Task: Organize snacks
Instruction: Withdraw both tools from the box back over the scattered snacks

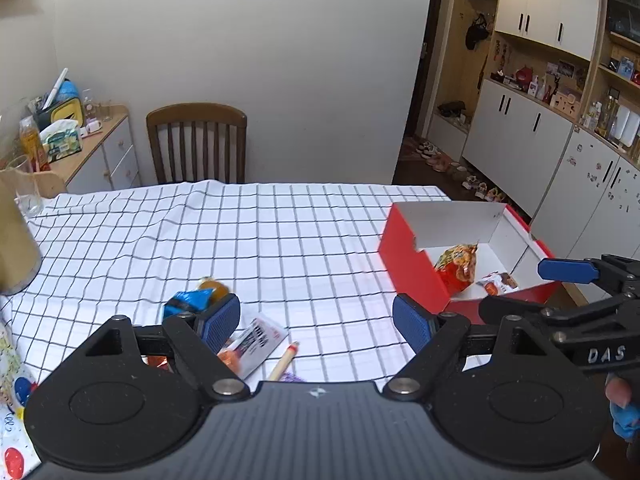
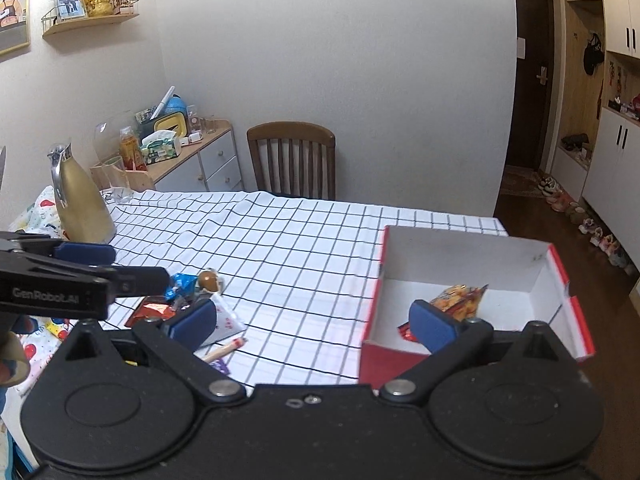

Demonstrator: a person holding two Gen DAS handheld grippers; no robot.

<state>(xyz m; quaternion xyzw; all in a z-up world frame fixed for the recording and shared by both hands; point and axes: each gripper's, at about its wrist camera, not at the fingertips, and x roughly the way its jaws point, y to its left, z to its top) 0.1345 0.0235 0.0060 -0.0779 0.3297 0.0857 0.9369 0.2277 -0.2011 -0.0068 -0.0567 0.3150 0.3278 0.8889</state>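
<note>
Both my left gripper (image 1: 318, 320) and right gripper (image 2: 312, 322) hang spread, empty; I'd probably pinch the blue packet (image 1: 185, 303) at its middle, then carry it to the red box (image 1: 412, 264).

worktop: covered by a white cloth with a black grid (image 1: 280, 240), rumpled toward the far left
right side: red box (image 1: 412, 264) with white inside, open top, near the cloth's right edge
near left: loose snacks on the cloth, a blue packet (image 1: 186, 300), a white packet with dark print (image 1: 260, 338), a red foil packet (image 2: 150, 312), a stick-shaped snack (image 1: 284, 362)
far left: gold jug (image 2: 82, 208) and a clear glass (image 2: 118, 186)
</note>
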